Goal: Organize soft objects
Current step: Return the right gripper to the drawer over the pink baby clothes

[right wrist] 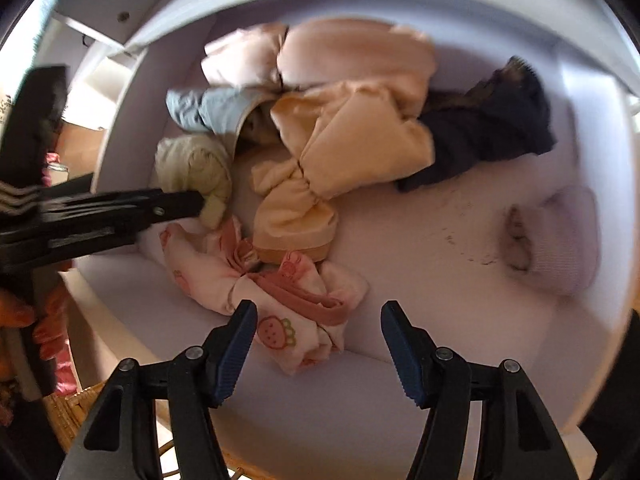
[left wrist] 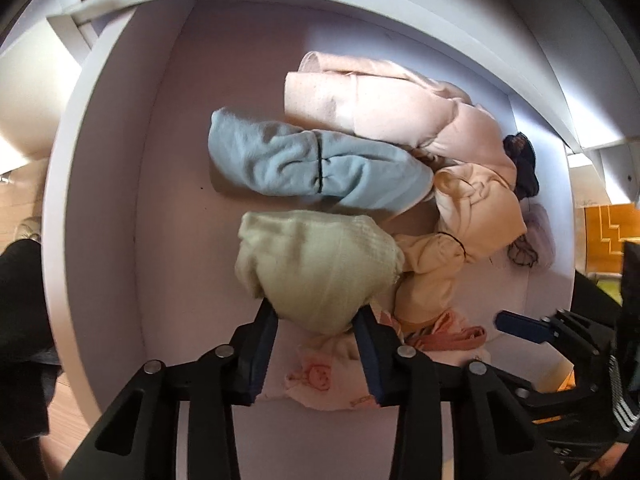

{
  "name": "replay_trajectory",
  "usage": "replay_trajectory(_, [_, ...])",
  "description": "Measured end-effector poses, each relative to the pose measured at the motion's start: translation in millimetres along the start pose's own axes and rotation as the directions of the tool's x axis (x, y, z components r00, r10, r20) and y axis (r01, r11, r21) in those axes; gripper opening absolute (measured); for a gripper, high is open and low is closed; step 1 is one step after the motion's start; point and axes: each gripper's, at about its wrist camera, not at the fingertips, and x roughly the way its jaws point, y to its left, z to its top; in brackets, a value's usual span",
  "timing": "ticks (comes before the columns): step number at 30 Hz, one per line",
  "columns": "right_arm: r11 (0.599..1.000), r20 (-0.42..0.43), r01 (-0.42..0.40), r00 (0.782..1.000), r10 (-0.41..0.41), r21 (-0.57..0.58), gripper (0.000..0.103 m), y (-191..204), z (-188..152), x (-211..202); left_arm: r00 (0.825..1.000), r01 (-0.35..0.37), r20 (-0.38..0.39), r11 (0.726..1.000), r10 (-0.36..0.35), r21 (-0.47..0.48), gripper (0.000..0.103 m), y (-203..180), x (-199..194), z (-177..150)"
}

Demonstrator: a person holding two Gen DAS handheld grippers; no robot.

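My left gripper (left wrist: 316, 320) is shut on a pale green knitted bundle (left wrist: 320, 268), held inside a white shelf compartment (left wrist: 120, 200); it also shows in the right wrist view (right wrist: 192, 172) with the left gripper (right wrist: 200, 200) on it. Behind it lie a light blue rolled cloth (left wrist: 312, 164), a pink garment (left wrist: 380, 100) and a peach bundle (left wrist: 476, 200). My right gripper (right wrist: 318, 320) is open and empty above a pink printed cloth (right wrist: 276, 300) with a strawberry picture.
A dark navy cloth (right wrist: 492, 128) lies at the back right of the compartment. A pale lilac rolled item (right wrist: 560, 240) lies at the right wall. A wicker basket (right wrist: 68, 408) stands at the lower left, outside the shelf.
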Motion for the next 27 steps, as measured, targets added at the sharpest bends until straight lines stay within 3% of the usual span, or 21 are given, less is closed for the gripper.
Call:
replay_trajectory(8, [0.999,-0.045,-0.036,0.998,0.035,-0.018,0.065,12,7,19,1.000,-0.013,0.008,1.000,0.013,0.016,0.036,-4,-6,0])
replay_trajectory(10, [0.999,-0.064,-0.043,0.997,0.043,-0.012,0.059,13,9,25,1.000,-0.017,0.008,1.000,0.017,0.022,0.037,-3,-6,2])
replay_trajectory(13, [1.000,-0.070,-0.025,0.997,0.024,-0.009,0.041,10,11,26,1.000,-0.029,0.007,0.999,0.028,0.032,0.037,-7,-2,-6])
replay_trajectory(14, [1.000,-0.073,-0.016,0.997,0.016,0.008,0.035,6,11,24,1.000,-0.029,0.005,0.999,0.029,0.033,0.038,-8,-1,-6])
replay_trajectory(16, [0.998,-0.068,0.025,0.997,-0.021,0.055,0.034,-10,9,17,1.000,-0.027,0.005,0.999,0.026,0.031,0.038,-11,3,-3])
replay_trajectory(18, [0.990,-0.064,0.124,0.991,-0.119,0.075,0.034,-27,9,11,1.000,-0.015,0.010,1.000,0.015,0.027,0.039,-13,4,-2])
replay_trajectory(20, [0.987,-0.067,0.141,0.988,-0.136,0.074,0.034,-34,8,7,1.000,-0.004,0.013,1.000,0.004,0.022,0.045,-14,4,-1])
replay_trajectory(22, [0.991,-0.042,0.120,0.992,-0.117,0.063,0.037,-31,9,0,1.000,0.010,0.017,1.000,-0.010,0.012,0.048,-13,1,0])
replay_trajectory(24, [0.991,0.000,0.128,0.992,-0.129,0.046,0.052,-24,12,-9,1.000,0.012,0.017,1.000,-0.012,0.003,0.048,-12,2,1])
replay_trajectory(25, [0.993,0.017,0.118,0.993,-0.118,0.026,0.065,-20,13,-12,1.000,0.009,0.015,1.000,-0.009,-0.001,0.048,-11,2,1])
replay_trajectory(27, [0.996,0.022,0.076,0.997,-0.075,-0.045,0.071,-6,18,-11,1.000,0.004,0.009,1.000,-0.004,0.000,0.048,-10,2,1])
